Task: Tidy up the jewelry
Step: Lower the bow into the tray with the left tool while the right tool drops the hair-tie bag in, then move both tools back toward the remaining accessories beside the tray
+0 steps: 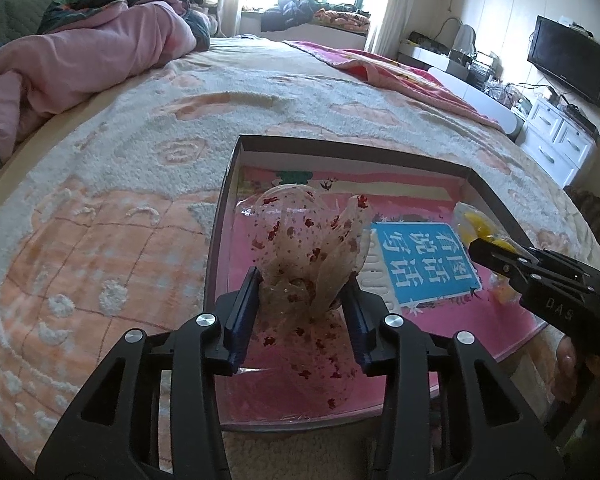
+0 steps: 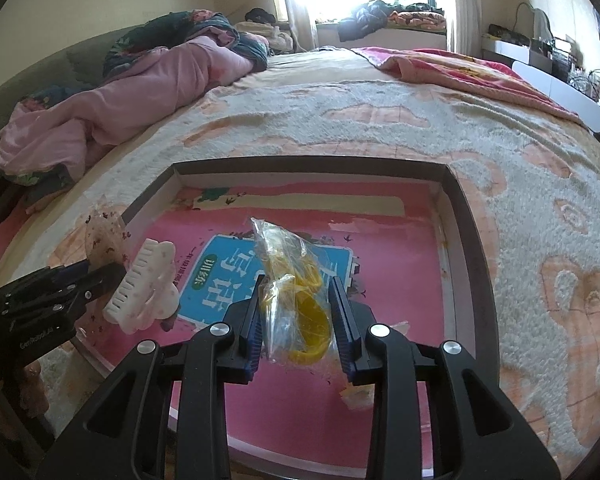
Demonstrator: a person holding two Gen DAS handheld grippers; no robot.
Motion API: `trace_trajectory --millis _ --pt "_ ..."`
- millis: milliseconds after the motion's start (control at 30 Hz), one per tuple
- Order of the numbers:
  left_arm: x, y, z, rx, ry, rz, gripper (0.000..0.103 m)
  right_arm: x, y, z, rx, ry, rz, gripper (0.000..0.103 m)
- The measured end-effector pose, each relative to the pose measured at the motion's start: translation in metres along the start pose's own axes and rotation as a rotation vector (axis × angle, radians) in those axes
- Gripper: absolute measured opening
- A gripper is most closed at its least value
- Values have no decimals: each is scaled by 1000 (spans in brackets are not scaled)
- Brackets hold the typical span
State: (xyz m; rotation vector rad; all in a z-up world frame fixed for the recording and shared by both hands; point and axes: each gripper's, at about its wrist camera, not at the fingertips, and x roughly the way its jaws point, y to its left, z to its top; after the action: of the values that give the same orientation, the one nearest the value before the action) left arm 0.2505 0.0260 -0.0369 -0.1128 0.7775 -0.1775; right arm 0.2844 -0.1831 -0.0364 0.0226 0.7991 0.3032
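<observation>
on the far left there's just the fuzzy peach bedspread (image 1: 100, 208), with the shallow box lid (image 1: 236, 168) sitting on it as the sorting tray. my left gripper (image 1: 304, 300) is pinching a clear speckled hair claw (image 1: 300, 236) between its blue pads, held up over the tray's left side, i guess so it can be set down without dragging. in the right wrist view a white hair claw (image 2: 142, 288) shows just beside that gripper; can't tell if it's resting on the pink liner. middle of the tray has a blue booklet (image 1: 424, 260). further right, my right gripper (image 2: 296, 316) is closed on a clear bag of yellow bangles (image 2: 296, 284), lifted above the booklet, probably headed for the right side of the tray.
</observation>
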Motion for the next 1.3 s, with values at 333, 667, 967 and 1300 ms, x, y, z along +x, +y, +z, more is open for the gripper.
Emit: trace_trajectory --millis 333,667,967,1300 --pt "-4 1 -2 2 -4 12 38 -6 -2 -3 6 -21 -7 47" --pt "-12 -1 -4 9 -13 15 52 -33 -3 -8 8 -87 8 68" --pt "-30 2 -5 -18 -42 18 61 -56 -3 -14 9 -123 3 77" --pt "-55 -3 -9 -25 -85 17 84 -85 3 -21 2 -167 11 86"
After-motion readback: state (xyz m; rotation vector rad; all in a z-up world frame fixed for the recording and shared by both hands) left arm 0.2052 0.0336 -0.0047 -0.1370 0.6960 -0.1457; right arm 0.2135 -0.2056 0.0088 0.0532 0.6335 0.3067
